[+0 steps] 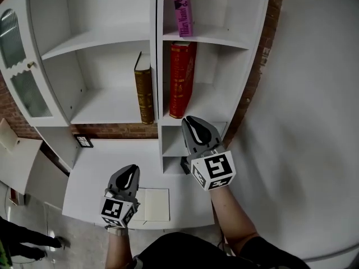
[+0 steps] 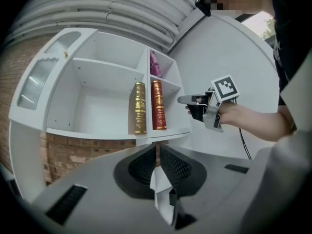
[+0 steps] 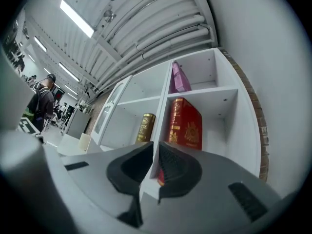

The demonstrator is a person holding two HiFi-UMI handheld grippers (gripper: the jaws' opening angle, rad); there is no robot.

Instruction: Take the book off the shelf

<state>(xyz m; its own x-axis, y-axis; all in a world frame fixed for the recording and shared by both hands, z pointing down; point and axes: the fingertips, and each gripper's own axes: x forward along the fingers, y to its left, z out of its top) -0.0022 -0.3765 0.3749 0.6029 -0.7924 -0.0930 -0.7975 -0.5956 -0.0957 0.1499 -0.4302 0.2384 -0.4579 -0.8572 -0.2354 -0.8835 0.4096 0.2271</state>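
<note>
A white shelf unit (image 1: 112,108) holds a red book (image 1: 182,77) upright in the right middle compartment. A brown and gold book (image 1: 144,88) stands left of the divider, and a pink book (image 1: 182,7) stands one shelf up. My right gripper (image 1: 194,123) is shut with nothing in it, its tips just below and in front of the red book's lower end. In the right gripper view the red book (image 3: 187,126) rises behind the closed right gripper (image 3: 157,147). My left gripper (image 1: 130,171) hangs lower over the desk, shut, pointing at the shelf (image 2: 157,150).
A white desk (image 1: 101,167) lies under the shelf with a white notebook (image 1: 153,204) and a small dark frame (image 1: 84,141). A glazed cabinet door (image 1: 17,66) stands open at the left. Brick wall (image 1: 261,55) and a white wall border the right. A person (image 3: 41,101) stands far off.
</note>
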